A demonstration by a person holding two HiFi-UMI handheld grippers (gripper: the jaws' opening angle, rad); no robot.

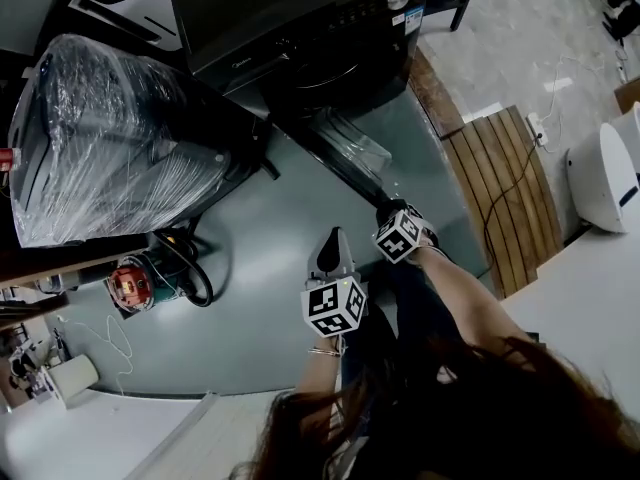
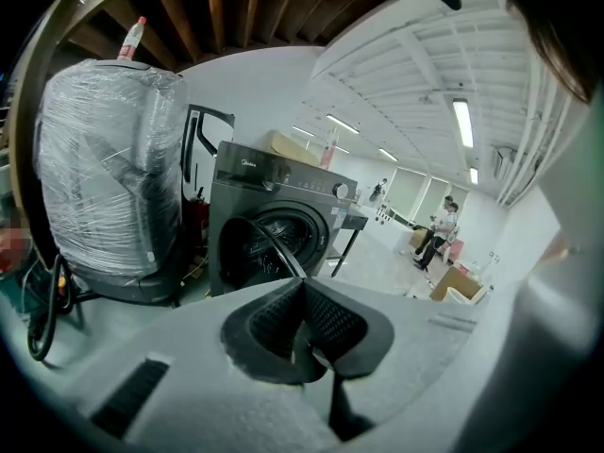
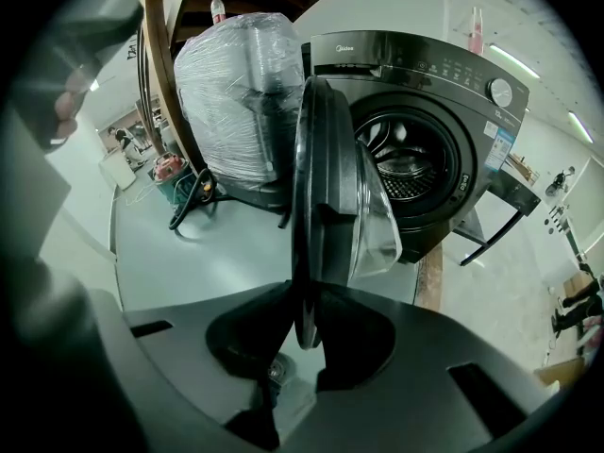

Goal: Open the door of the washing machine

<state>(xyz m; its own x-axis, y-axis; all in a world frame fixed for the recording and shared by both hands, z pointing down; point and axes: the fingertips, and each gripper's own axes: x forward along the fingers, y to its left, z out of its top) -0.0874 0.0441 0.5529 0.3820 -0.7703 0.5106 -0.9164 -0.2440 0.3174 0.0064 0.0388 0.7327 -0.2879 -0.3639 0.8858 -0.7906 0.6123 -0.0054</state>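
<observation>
Washing machine (image 3: pixel 429 130) stands on the grey-green floor (image 1: pixel 270 268), with its front facing the person. Door (image 3: pixel 326 196) is swung well out and upright, edge-on to the right gripper view, with the glass bowl bulging toward the drum opening. In the head view its long edge runs from the machine front toward the person.

Right gripper (image 3: pixel 307 324): fingers clenched on the door's outer rim. Left gripper (image 2: pixel 304 291): fingers closed, nothing between them, hanging just beside the right one, clear of the door.

Wrapped appliance (image 1: pixel 110 138) sits close on the hinge side. Wooden planks (image 1: pixel 500 188) border the other side, with open floor between.
</observation>
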